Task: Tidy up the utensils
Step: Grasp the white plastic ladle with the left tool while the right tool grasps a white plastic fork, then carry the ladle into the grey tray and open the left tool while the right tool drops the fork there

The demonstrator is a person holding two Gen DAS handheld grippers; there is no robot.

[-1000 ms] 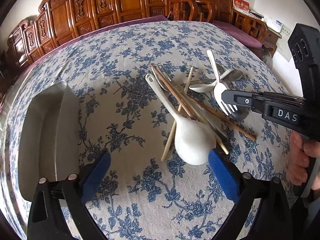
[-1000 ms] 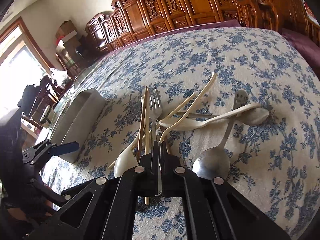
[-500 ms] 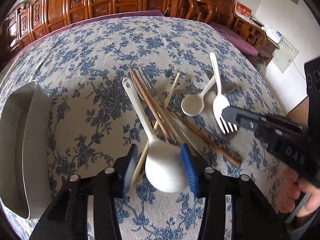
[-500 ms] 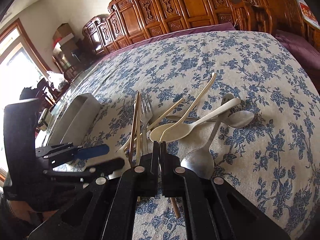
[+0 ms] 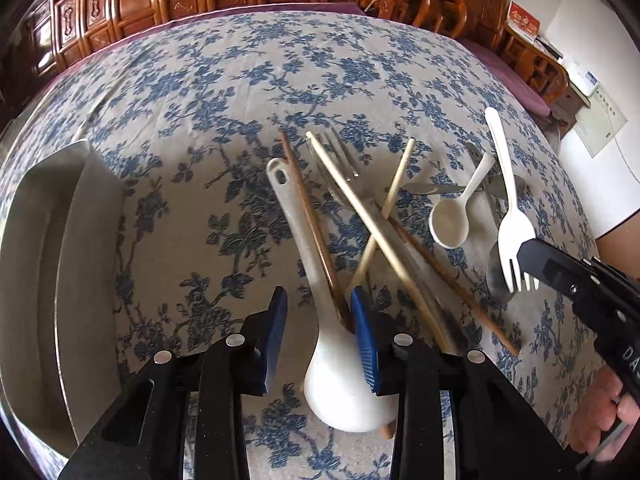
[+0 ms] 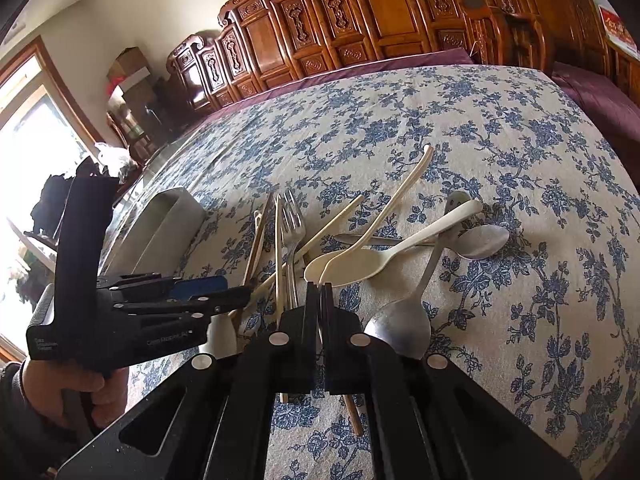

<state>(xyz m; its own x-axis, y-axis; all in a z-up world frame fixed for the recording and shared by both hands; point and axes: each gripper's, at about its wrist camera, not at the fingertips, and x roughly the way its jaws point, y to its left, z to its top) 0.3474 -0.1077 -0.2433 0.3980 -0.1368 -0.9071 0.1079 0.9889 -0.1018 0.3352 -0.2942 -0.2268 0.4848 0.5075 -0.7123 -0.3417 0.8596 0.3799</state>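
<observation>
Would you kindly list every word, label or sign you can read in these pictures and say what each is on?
"DA": right tongs, lettering cut off at the picture's edge.
Left tongs: two small white prints on the body, too blurred to read.
Red sign and wall chart: too small to read.

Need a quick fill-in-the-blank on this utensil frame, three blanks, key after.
1. The left gripper straddles the large white ladle-shaped ___.
2. The right gripper has its jaws ___.
3. The grey metal tray contains ___ utensils.
4. The white plastic fork points its tines toward the ___ gripper.

Missing: spoon; shut; no; right
</observation>
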